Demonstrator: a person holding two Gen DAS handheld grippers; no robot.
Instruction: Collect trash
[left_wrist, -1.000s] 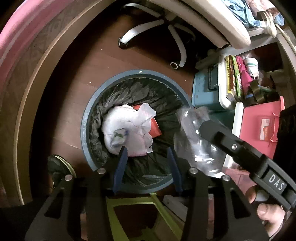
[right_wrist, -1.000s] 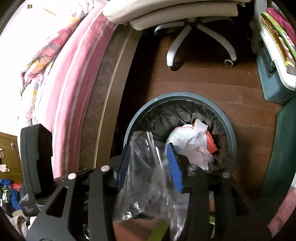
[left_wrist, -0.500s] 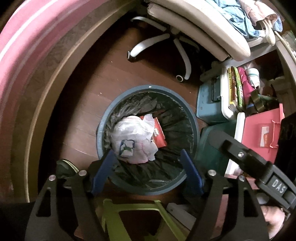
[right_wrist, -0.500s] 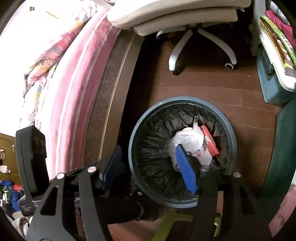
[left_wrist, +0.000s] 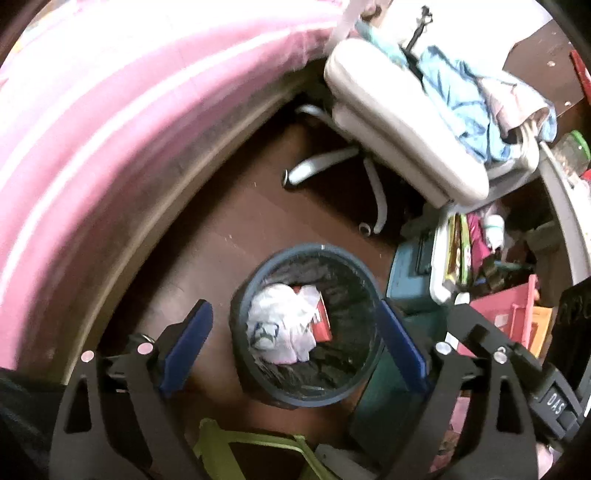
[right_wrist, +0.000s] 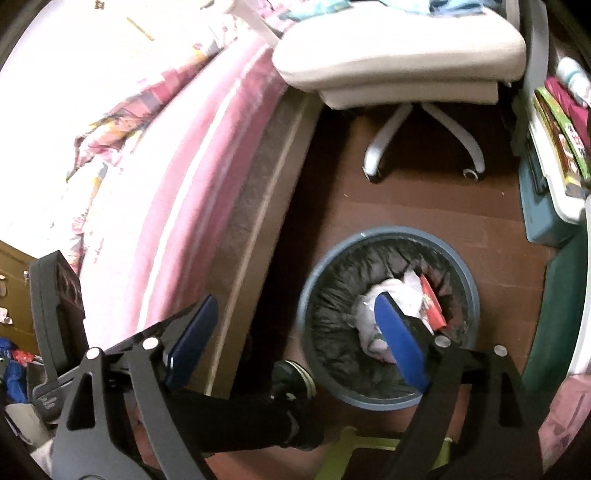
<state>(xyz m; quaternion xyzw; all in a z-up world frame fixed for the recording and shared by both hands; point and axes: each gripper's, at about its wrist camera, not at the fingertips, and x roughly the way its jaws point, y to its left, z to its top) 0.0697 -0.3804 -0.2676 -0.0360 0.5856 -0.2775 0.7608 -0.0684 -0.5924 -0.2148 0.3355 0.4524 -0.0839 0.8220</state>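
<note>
A round blue-grey trash bin (left_wrist: 258, 273) with a black liner stands on the brown floor. It holds crumpled white trash (left_wrist: 282, 325) and a red wrapper (left_wrist: 323, 321). My left gripper (left_wrist: 295, 339) is open and empty, high above the bin. The bin also shows in the right wrist view (right_wrist: 469, 273), with the white trash (right_wrist: 399, 291) and red wrapper (right_wrist: 430, 299) inside. My right gripper (right_wrist: 295, 339) is open and empty, above the bin's left side. The other gripper's body (left_wrist: 517, 365) shows at the right of the left wrist view.
A pink bed (right_wrist: 155, 177) runs along the left. A white office chair (left_wrist: 399, 118) with clothes on it stands beyond the bin. Teal and white boxes with books (left_wrist: 436, 258) and a pink bin (left_wrist: 506, 314) crowd the right. A person's leg and shoe (right_wrist: 288, 384) stand beside the bin.
My right gripper opened and let go of the clear plastic bag, which dropped out of sight. My left gripper opened wider. Both grippers rose away from the bin.
</note>
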